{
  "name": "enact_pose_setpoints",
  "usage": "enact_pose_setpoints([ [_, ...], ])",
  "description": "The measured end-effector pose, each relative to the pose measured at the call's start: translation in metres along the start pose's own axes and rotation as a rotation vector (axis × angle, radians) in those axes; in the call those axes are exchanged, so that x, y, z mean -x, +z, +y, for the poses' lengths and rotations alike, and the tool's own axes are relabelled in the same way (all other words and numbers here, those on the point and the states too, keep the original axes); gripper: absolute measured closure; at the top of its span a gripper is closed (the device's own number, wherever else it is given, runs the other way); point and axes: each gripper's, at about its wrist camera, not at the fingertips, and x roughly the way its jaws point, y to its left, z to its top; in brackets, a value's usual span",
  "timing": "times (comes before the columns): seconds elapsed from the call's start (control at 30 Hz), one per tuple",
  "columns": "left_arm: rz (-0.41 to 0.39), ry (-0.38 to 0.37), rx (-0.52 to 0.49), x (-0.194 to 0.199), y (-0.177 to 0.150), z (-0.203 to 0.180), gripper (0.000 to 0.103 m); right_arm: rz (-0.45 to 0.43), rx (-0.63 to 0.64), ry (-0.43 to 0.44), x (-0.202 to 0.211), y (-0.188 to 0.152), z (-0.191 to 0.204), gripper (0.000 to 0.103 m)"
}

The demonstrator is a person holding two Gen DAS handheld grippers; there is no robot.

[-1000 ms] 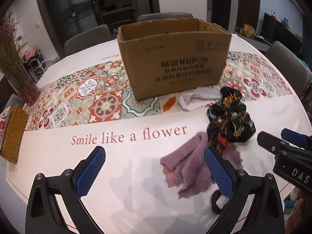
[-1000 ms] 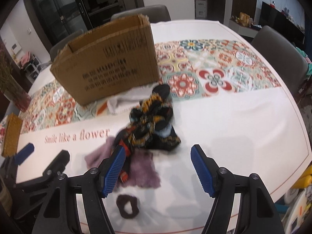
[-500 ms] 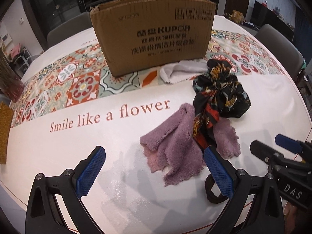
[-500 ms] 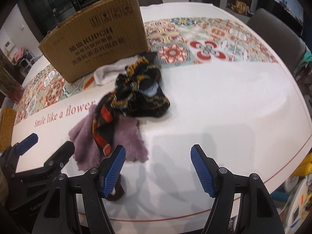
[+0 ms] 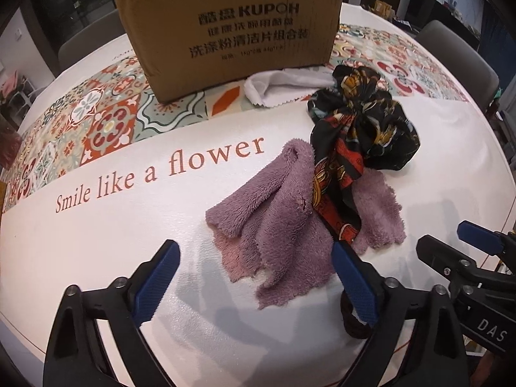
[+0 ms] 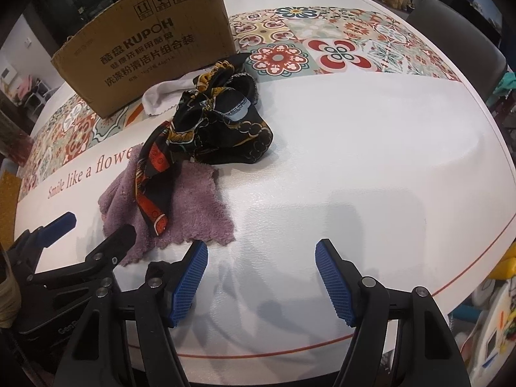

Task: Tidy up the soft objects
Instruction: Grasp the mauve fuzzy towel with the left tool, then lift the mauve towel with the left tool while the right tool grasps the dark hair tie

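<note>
Towel (image 5: pixel 283 222): purple, crumpled on your white tablecloth (image 5: pixel 96 242), near the front edge, partly between your left pads.
Scarf (image 5: pixel 361 129): dark patterned bundle beyond the towel; its red tail lies across the towel.
White cloth (image 5: pixel 283 85): touching the box front, behind the scarf.
Box (image 5: pixel 232 32): cardboard, upright on the tiled strip of the cloth, well behind the towel.
Dark ring (image 5: pixel 353 325): small band under your left gripper's right finger, mostly hidden.
Left gripper (image 5: pixel 254 282): your jaws are closing but wide apart; the towel's near edge sits between them, unpinched.
Right gripper (image 6: pixel 261 277): spread over bare tablecloth just right of the towel, holding nothing.
</note>
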Motion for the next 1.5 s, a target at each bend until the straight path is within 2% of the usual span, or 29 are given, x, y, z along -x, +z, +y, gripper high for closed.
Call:
enact_pose_setpoints([
  [0.07,0.017,-0.003,-0.012,-0.005,0.0,-0.002,0.027,0.008,-0.003,-0.004,-0.003,0.0,-0.001,0.033],
  [0.23,0.032,-0.01,-0.033,-0.012,-0.001,-0.008,0.03,0.012,-0.007,-0.01,-0.003,0.0,-0.002,0.033],
  [0.27,0.035,-0.019,-0.031,-0.013,-0.001,-0.007,0.039,0.012,-0.009,-0.012,-0.003,0.0,-0.003,0.033],
  [0.33,0.037,-0.048,-0.026,-0.013,-0.002,-0.006,0.048,0.014,-0.011,-0.015,-0.003,-0.001,-0.003,0.033],
  [0.43,0.028,-0.058,-0.026,-0.01,-0.003,-0.004,0.072,0.014,-0.003,-0.019,-0.003,-0.001,0.0,0.033],
  [0.57,0.026,-0.079,-0.016,-0.008,-0.007,0.002,0.092,0.01,0.017,-0.023,0.0,-0.003,0.006,0.033],
  [0.7,0.033,-0.084,0.002,-0.004,-0.013,0.009,0.094,0.002,0.048,-0.032,0.004,-0.005,0.015,0.033],
  [0.93,0.015,-0.01,0.044,0.015,-0.029,0.028,0.095,0.002,0.103,-0.01,0.009,-0.012,0.033,0.033],
  [1.13,0.021,0.021,0.108,0.026,-0.046,0.052,0.095,0.029,0.204,0.019,0.007,-0.024,0.063,0.033],
  [1.5,-0.004,0.037,0.143,0.044,-0.058,0.066,0.095,0.066,0.291,-0.025,-0.002,-0.032,0.09,0.036],
])
